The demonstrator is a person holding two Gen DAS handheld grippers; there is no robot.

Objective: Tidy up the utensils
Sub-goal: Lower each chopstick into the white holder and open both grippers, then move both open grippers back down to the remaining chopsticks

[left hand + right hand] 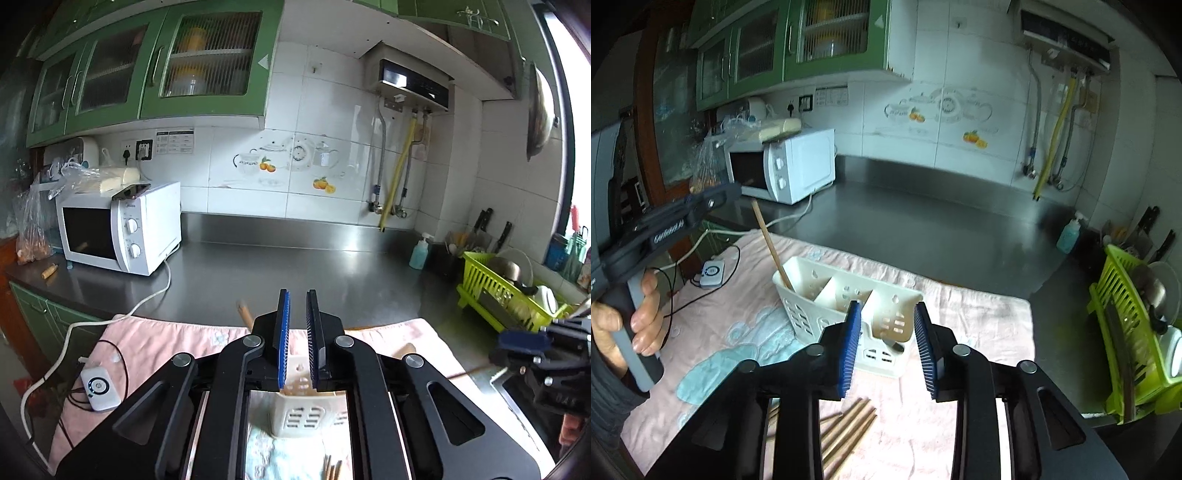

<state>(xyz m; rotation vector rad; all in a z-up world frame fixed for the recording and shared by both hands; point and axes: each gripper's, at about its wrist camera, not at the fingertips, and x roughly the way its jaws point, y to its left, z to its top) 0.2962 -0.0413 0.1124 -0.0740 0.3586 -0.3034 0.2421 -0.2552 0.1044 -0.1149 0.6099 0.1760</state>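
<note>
Chopsticks (pixel 849 435) lie loose on the pink towel (pixel 960 314) covering the steel counter (pixel 923 221), just before a cream three-compartment utensil holder (pixel 846 306). One chopstick (pixel 772 247) leans in its left compartment. Right gripper (pixel 888 350) fingers stand apart, empty; left gripper (pixel 298 339) fingers narrow, nothing between them.
</note>
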